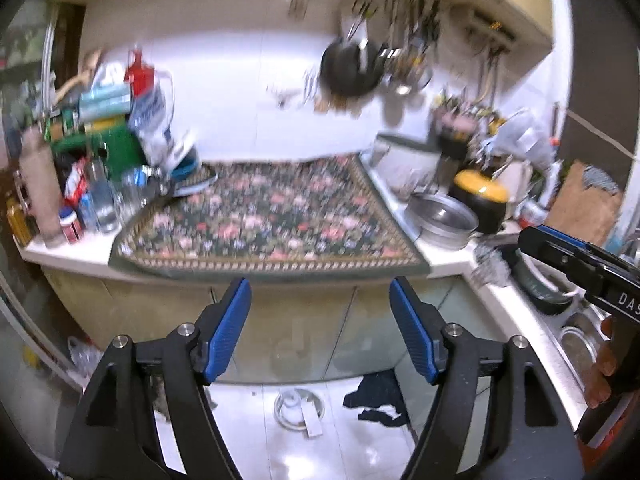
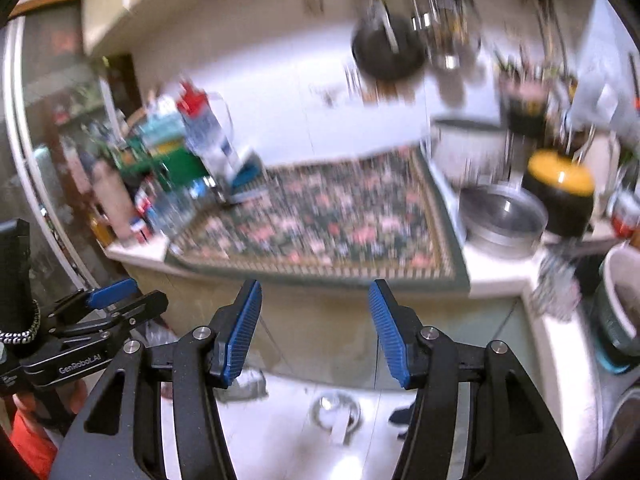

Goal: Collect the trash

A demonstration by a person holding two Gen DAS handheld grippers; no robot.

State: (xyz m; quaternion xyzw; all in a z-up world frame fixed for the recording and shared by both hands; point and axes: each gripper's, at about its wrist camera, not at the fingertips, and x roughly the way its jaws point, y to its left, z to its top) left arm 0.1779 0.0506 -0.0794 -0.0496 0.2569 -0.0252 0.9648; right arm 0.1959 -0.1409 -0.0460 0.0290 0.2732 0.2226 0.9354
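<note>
My left gripper point(image 1: 320, 292) is open and empty, held in front of the counter edge, above the floor. My right gripper point(image 2: 315, 294) is open and empty too; it also shows at the right of the left wrist view point(image 1: 536, 236). The left gripper shows at the lower left of the right wrist view point(image 2: 114, 294). A floral cloth point(image 1: 272, 216) covers the counter ahead. On the floor below lie a dark crumpled cloth point(image 1: 378, 398) and a white round object point(image 1: 298, 406). Both views are blurred.
Bottles, jars and boxes point(image 1: 92, 184) crowd the counter's left end. A metal bowl point(image 1: 442, 218) and a black pot with a yellow lid point(image 1: 482, 194) stand at the right, near a sink point(image 1: 576, 340). A pan and utensils point(image 1: 352, 64) hang on the wall.
</note>
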